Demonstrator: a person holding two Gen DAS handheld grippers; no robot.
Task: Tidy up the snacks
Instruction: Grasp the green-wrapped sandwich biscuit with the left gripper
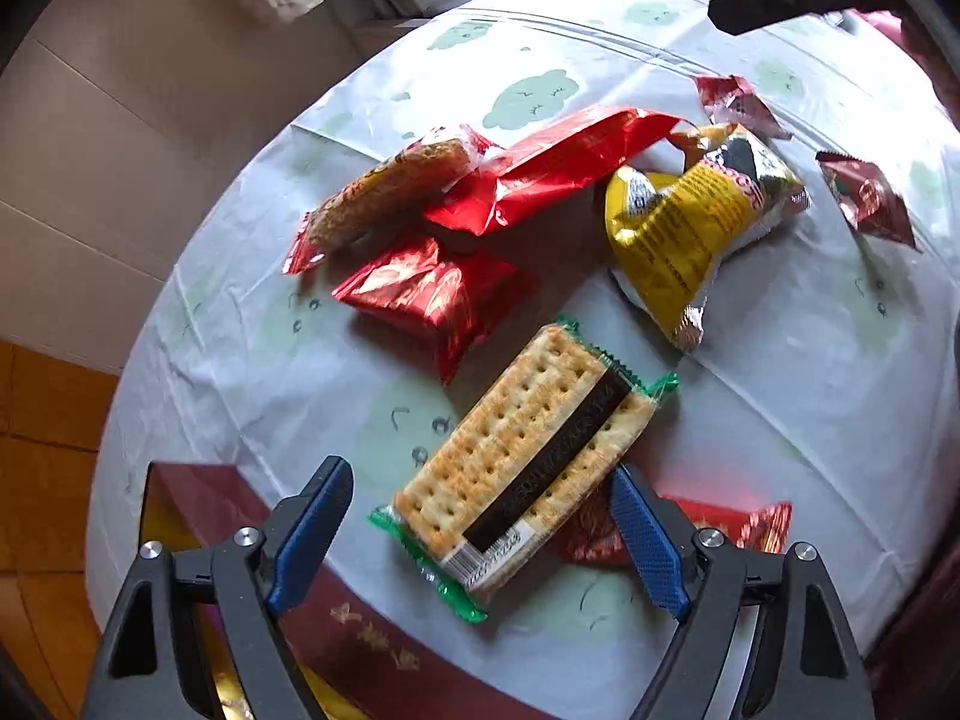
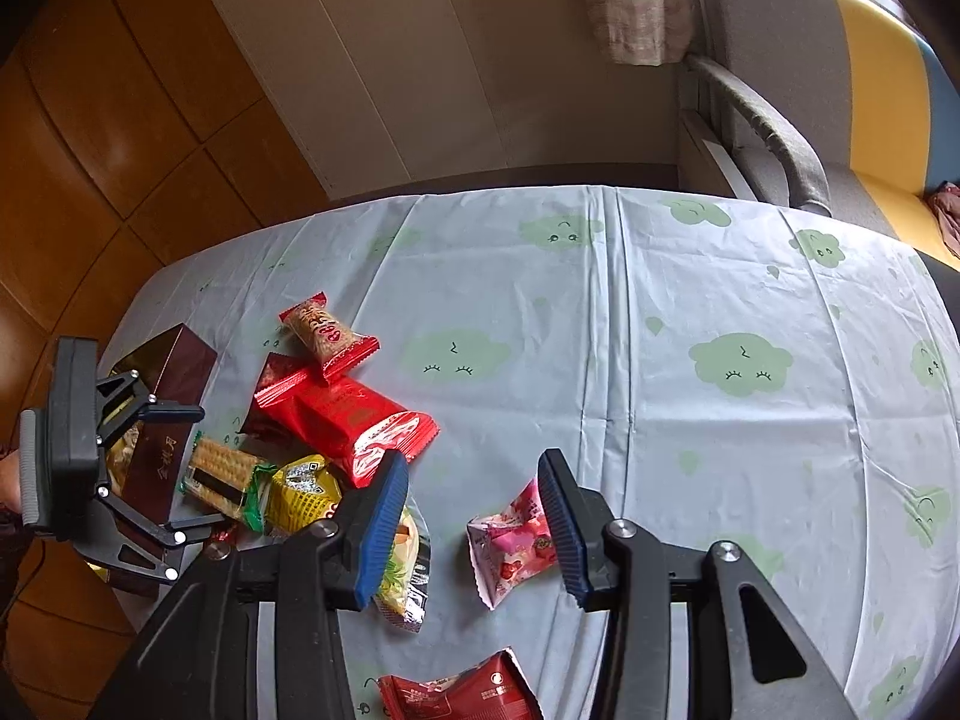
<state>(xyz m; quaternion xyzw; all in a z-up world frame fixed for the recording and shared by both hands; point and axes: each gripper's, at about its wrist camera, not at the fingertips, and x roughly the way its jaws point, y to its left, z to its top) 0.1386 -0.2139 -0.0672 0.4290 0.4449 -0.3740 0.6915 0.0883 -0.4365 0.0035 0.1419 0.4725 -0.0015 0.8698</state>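
The left gripper (image 1: 480,531) hangs over the near end of a cracker packet (image 1: 519,459) with green wrapper ends, its blue pads spread wide on either side of the packet and not pressing on it. The packet lies flat on a table covered by a pale cloth (image 1: 810,390) printed with green clouds. Under the packet's near right corner a small red wrapper (image 1: 744,525) peeks out beside the right pad, and a dark red box (image 1: 198,498) sits at the table edge just beside the left pad. Beyond the packet lie a crumpled red foil pack (image 1: 432,294), a long bright red bag (image 1: 552,165) and a round cookie pack (image 1: 390,192) touching one another, with a yellow bag (image 1: 690,222) close to their right. Two small dark red packets (image 1: 867,198) lie farther right. In the right wrist view, the right gripper (image 2: 474,522) is partly open and holds nothing; a pink candy packet (image 2: 510,540) lies on the cloth between its fingers, against the right pad. A pale yellow-green packet (image 2: 405,576) lies behind its left finger, and a red packet (image 2: 462,693) lies nearer the camera. A grey chair (image 2: 780,120) stands beyond the table.
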